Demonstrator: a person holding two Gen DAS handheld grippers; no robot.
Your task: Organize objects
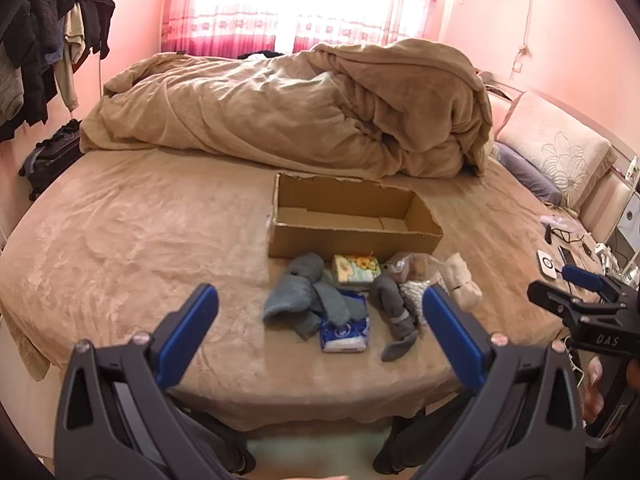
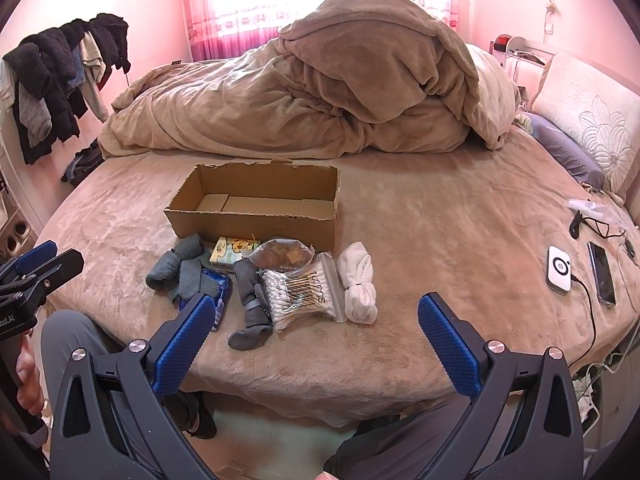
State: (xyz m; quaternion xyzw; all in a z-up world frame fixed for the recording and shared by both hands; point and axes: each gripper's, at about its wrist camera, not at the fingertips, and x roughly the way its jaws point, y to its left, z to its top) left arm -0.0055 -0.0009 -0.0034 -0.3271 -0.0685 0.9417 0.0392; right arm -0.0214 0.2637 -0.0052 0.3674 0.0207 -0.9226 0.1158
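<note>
An empty open cardboard box (image 1: 352,236) (image 2: 256,222) sits on the bed. In front of it lie blue-grey socks (image 1: 304,296) (image 2: 180,268), a blue tissue pack (image 1: 346,330) (image 2: 220,292), a yellow tissue pack (image 1: 356,268) (image 2: 234,250), dark grey socks (image 1: 394,312) (image 2: 250,304), a snack bag (image 2: 286,254), a cotton swab bag (image 2: 306,294) and white socks (image 1: 462,282) (image 2: 360,284). My left gripper (image 1: 320,304) is open and empty, held before the bed edge. My right gripper (image 2: 316,316) is open and empty; it also shows in the left wrist view (image 1: 580,280).
A bunched tan duvet (image 1: 304,116) (image 2: 320,92) lies behind the box. Pillows (image 2: 592,120) stand at the right. A white charger (image 2: 559,269), a phone (image 2: 602,274) and cables lie at the bed's right edge. Clothes (image 2: 60,80) hang at the left.
</note>
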